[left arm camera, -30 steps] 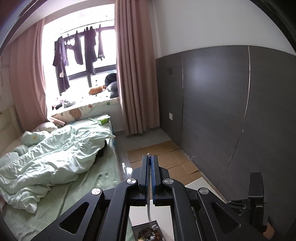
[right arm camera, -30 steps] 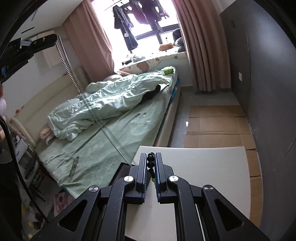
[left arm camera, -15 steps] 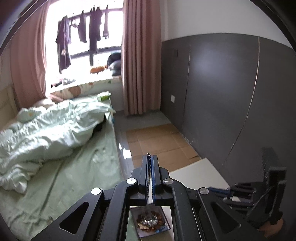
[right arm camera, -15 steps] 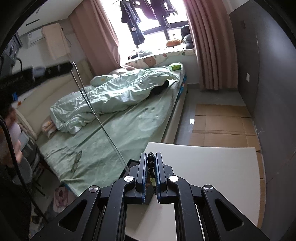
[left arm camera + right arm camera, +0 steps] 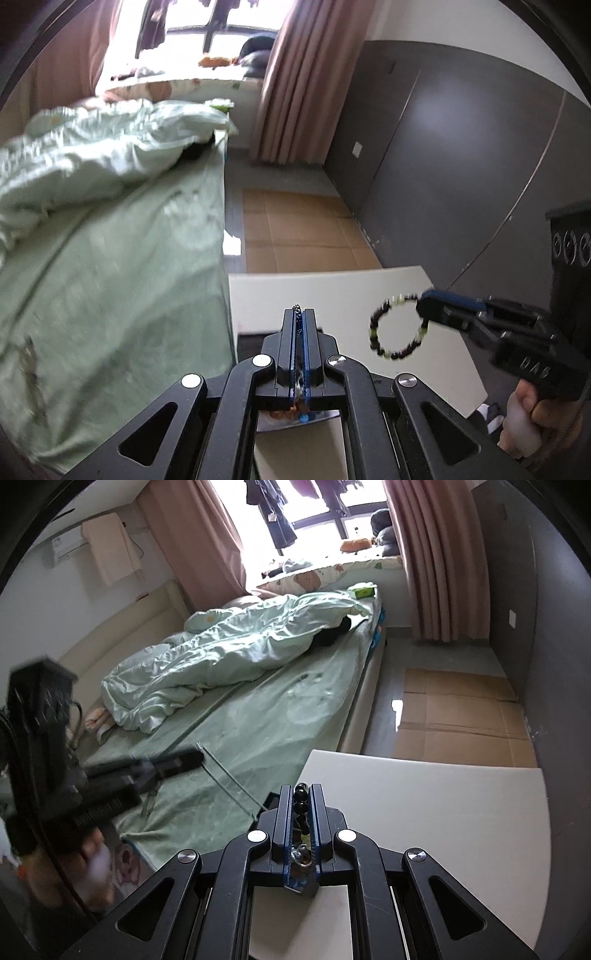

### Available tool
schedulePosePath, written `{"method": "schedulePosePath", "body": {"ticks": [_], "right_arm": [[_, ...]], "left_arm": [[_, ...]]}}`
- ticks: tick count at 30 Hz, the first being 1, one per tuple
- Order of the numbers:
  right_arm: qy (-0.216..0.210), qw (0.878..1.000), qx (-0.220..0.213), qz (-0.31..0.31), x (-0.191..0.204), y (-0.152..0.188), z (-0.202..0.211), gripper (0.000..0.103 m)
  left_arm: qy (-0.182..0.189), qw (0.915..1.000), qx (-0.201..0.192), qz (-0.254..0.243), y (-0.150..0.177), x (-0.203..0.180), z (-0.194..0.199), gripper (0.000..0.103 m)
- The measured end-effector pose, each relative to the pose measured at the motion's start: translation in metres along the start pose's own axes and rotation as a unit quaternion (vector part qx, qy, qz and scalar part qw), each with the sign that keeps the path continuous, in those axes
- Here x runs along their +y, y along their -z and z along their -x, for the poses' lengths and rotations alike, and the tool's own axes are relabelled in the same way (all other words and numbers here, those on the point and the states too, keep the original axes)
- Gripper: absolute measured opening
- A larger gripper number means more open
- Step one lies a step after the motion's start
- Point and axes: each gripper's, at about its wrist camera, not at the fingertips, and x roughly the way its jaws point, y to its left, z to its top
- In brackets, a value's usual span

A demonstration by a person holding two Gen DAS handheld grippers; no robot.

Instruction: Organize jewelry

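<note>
Black gripper [image 5: 300,314] linkage, silver screws, blue finger pads [image 5: 285,864].

A beaded bracelet [image 5: 398,327] of dark and pale yellow-green beads hangs as an open ring above the white table [image 5: 332,291]. A thin silvery chain [image 5: 231,781] stretches taut, slanting down over the bed's edge.

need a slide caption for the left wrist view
Left gripper pinches a thin chain while right gripper dangles a beaded bracelet over the white table.
</note>
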Motion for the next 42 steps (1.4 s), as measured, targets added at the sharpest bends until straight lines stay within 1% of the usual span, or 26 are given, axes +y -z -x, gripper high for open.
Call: {"method": "schedulePosePath", "body": {"ticks": [4, 5, 6, 8, 9, 10, 13, 16, 19, 21, 22, 24, 26, 28, 30, 33, 34, 36, 39, 40, 41, 42], "right_arm": [[-0.008, 1.0, 0.013, 0.0, 0.003, -0.001, -0.018, 0.009], [-0.009, 1.0, 0.016, 0.0, 0.003, -0.001, -0.022, 0.009], [-0.011, 1.0, 0.02, 0.0, 0.005, -0.001, -0.027, 0.009], [-0.014, 1.0, 0.027, 0.002, 0.007, -0.001, -0.035, 0.009], [-0.016, 0.999, 0.03, 0.003, 0.008, 0.0, -0.039, 0.009], [-0.017, 0.999, 0.034, 0.005, 0.01, 0.001, -0.044, 0.009], [-0.023, 0.999, 0.045, 0.005, 0.013, 0.002, -0.057, 0.009], [-0.031, 0.998, 0.053, 0.004, 0.015, 0.005, -0.067, 0.009], [-0.042, 0.997, 0.063, 0.001, 0.017, 0.008, -0.077, 0.009], [-0.04, 0.996, 0.073, 0.0, 0.018, 0.01, -0.086, 0.01], [-0.036, 0.996, 0.084, -0.006, 0.016, 0.012, -0.091, 0.012], [-0.023, 0.995, 0.1, -0.022, 0.01, 0.016, -0.098, 0.042], [-0.013, 0.995, 0.092, -0.039, 0.001, 0.021, -0.094, 0.044], [-0.017, 0.995, 0.089, -0.052, -0.007, 0.025, -0.087, 0.044], [-0.012, 0.994, 0.086, -0.064, -0.015, 0.03, -0.079, 0.044], [-0.003, 0.994, 0.078, -0.075, -0.025, 0.034, -0.064, 0.045], [-0.002, 0.994, 0.076, -0.079, -0.028, 0.035, -0.06, 0.047], [0.005, 0.994, 0.068, -0.087, -0.033, 0.039, -0.049, 0.056], [0.012, 0.993, 0.055, -0.099, -0.042, 0.044, -0.032, 0.057], [0.013, 0.993, 0.052, -0.104, -0.044, 0.046, -0.028, 0.057], [0.015, 0.993, 0.049, -0.108, -0.046, 0.049, -0.022, 0.059], [0.019, 0.993, 0.046, -0.11, -0.048, 0.051, -0.018, 0.065]], "left_arm": [[0.014, 0.9985, 0.031, 0.043, 0.015, 0.017, -0.022, 0.004], [0.021, 0.9977, 0.036, 0.053, 0.018, 0.021, -0.025, 0.01], [0.024, 0.9973, 0.038, 0.059, 0.022, 0.024, -0.026, 0.018], [0.023, 0.9968, 0.027, 0.072, 0.028, 0.029, -0.025, 0.065], [0.023, 0.9966, 0.018, 0.078, 0.031, 0.031, -0.022, 0.072], [0.023, 0.9962, 0.006, 0.084, 0.034, 0.033, -0.017, 0.074], [0.019, 0.9945, 0.001, 0.103, 0.039, 0.043, -0.013, 0.074], [0.005, 0.9931, 0.002, 0.117, 0.046, 0.052, -0.008, 0.074], [0.005, 0.9923, 0.003, 0.124, 0.052, 0.058, -0.005, 0.074], [0.004, 0.9917, 0.004, 0.128, 0.054, 0.06, -0.006, 0.074], [0.003, 0.9915, 0.005, 0.13, 0.056, 0.062, -0.007, 0.074], [0.003, 0.9915, 0.007, 0.13, 0.057, 0.061, -0.008, 0.074], [0.005, 0.992, 0.007, 0.126, 0.059, 0.057, -0.008, 0.074], [0.006, 0.9926, 0.008, 0.121, 0.059, 0.053, -0.009, 0.074], [0.008, 0.9936, 0.007, 0.113, 0.058, 0.046, -0.008, 0.074], [0.009, 0.9948, 0.004, 0.102, 0.059, 0.037, -0.007, 0.078], [0.011, 0.9953, 0.004, 0.096, 0.059, 0.033, -0.006, 0.079], [0.013, 0.996, 0.005, 0.088, 0.059, 0.026, -0.005, 0.08], [0.01, 0.9972, 0.003, 0.074, 0.06, 0.014, 0.001, 0.083], [0.008, 0.9977, -0.001, 0.068, 0.061, 0.009, 0.004, 0.085], [0.006, 0.998, -0.004, 0.063, 0.061, 0.005, 0.007, 0.088], [0.004, 0.9982, -0.007, 0.059, 0.062, 0.002, 0.011, 0.089]]}}
